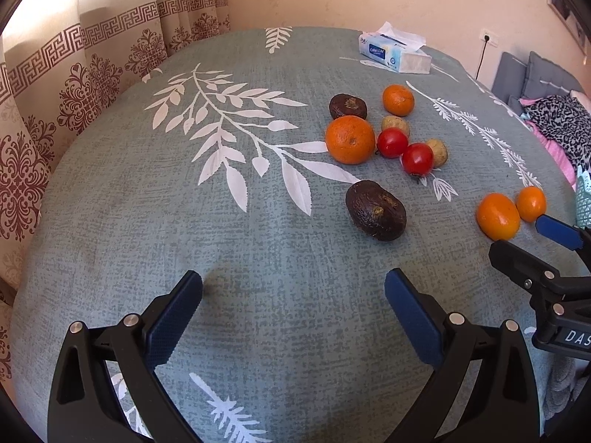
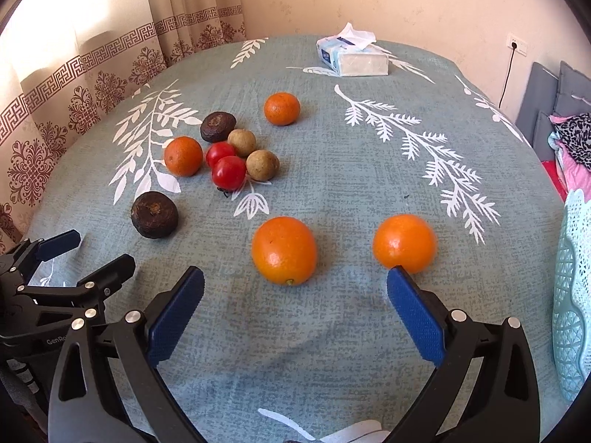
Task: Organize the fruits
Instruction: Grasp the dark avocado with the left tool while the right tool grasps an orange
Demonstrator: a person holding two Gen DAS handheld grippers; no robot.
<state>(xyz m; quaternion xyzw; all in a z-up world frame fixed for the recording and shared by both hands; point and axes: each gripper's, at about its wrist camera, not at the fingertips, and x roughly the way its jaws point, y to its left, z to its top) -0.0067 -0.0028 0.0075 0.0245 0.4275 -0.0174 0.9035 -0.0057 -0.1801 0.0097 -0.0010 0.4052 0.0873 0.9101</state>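
Fruits lie on a grey-green leaf-print tablecloth [image 1: 184, 229]. A cluster holds a large orange [image 1: 349, 139], a smaller orange [image 1: 398, 100], two red tomatoes [image 1: 392, 142] [image 1: 417, 159], two tan round fruits [image 1: 395, 125] and a dark fruit [image 1: 347, 106]. Another dark fruit [image 1: 375, 210] lies nearer. Two oranges [image 2: 284, 249] [image 2: 404, 242] sit just ahead of my right gripper [image 2: 295, 280], which is open and empty. My left gripper [image 1: 293, 282] is open and empty over bare cloth. The same cluster shows in the right wrist view [image 2: 229, 172].
A tissue box [image 1: 394, 52] stands at the table's far side. A pale teal lattice basket [image 2: 572, 295] stands at the right edge. Patterned curtains [image 1: 55, 92] hang behind left. A grey sofa with clothes [image 1: 554, 110] is beyond the right side.
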